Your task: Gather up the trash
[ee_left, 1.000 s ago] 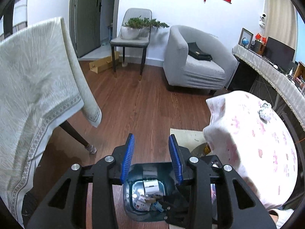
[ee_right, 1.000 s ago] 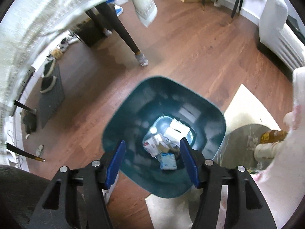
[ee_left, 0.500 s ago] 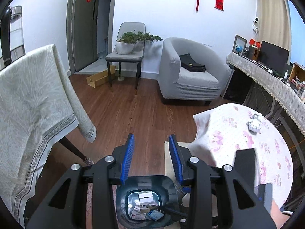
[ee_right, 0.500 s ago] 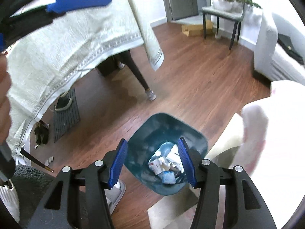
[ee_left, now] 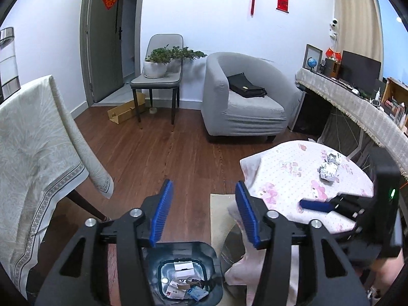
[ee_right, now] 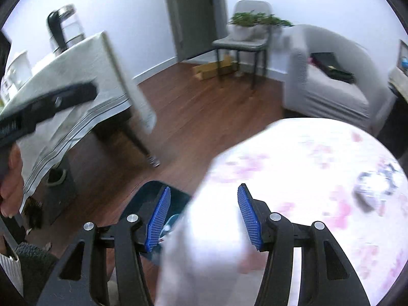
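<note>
Both my claws are released and hold nothing — the left claw point(ee_left: 201, 210) above the dark teal plastic bin point(ee_left: 183, 272) at bottom centre, the right claw point(ee_right: 201, 216) over the pink-patterned round table point(ee_right: 318, 178). The crumpled foil wads point(ee_left: 329, 165) lie at right; a rushed, blurred reach could knock them onto the wooden floor point(ee_left: 165, 153), and the draped cloth hides the table's edge.

Both wrist views high, facing armchair point(ee_left: 244, 102); share bin point(ee_left: 183, 275), pink-clothed table point(ee_right: 306, 178).
</note>
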The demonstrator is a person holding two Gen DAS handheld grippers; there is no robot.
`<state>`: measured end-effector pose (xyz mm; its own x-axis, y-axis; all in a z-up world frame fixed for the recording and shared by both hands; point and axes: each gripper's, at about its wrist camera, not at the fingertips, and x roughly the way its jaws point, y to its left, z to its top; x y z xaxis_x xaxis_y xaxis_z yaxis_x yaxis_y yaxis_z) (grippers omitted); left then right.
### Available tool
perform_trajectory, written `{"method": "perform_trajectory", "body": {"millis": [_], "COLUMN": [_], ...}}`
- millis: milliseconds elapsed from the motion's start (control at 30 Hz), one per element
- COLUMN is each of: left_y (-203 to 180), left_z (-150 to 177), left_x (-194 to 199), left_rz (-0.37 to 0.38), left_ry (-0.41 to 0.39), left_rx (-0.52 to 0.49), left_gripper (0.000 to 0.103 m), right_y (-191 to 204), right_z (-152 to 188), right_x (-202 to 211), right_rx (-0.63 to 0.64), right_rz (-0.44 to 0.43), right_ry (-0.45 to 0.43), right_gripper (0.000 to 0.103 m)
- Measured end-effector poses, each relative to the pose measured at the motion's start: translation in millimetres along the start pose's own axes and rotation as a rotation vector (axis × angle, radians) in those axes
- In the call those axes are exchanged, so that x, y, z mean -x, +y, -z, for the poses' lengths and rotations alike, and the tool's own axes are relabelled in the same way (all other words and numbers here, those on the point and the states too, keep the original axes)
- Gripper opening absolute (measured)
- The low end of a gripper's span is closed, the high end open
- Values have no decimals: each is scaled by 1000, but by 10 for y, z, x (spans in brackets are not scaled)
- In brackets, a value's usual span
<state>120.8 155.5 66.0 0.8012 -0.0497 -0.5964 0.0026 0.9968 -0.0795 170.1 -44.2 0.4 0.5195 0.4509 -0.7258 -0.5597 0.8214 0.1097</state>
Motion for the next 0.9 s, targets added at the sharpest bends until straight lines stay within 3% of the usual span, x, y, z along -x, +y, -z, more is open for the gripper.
{"method": "perform_trajectory", "body": {"millis": [133,433,567,700,900], "left_y": [-203,-643,-924,-1237,-1724], "left_z": [-28,-47,-52,-51,-24], "left_x": [-94,-379,-537,-703,-986], "left_rz": [50,63,81,122,202], "left_ry": [10,20,20,30,50], "left_rx": [3,-34,-68,-107,-181], "left_gripper": [61,83,85,87,88], "right_y": [-334,-1143,-1466,-1698,-1973], "right_z": [-28,155,226,282,369], "right_x": [207,497,596,666,606], "right_rx": [-38,-128,-195,-229,-252], "right_rz": [64,168,193,230,271], "right_ry": [-56,-123,-137,-160,-137], "right_gripper": [56,56,56,66,71]}}
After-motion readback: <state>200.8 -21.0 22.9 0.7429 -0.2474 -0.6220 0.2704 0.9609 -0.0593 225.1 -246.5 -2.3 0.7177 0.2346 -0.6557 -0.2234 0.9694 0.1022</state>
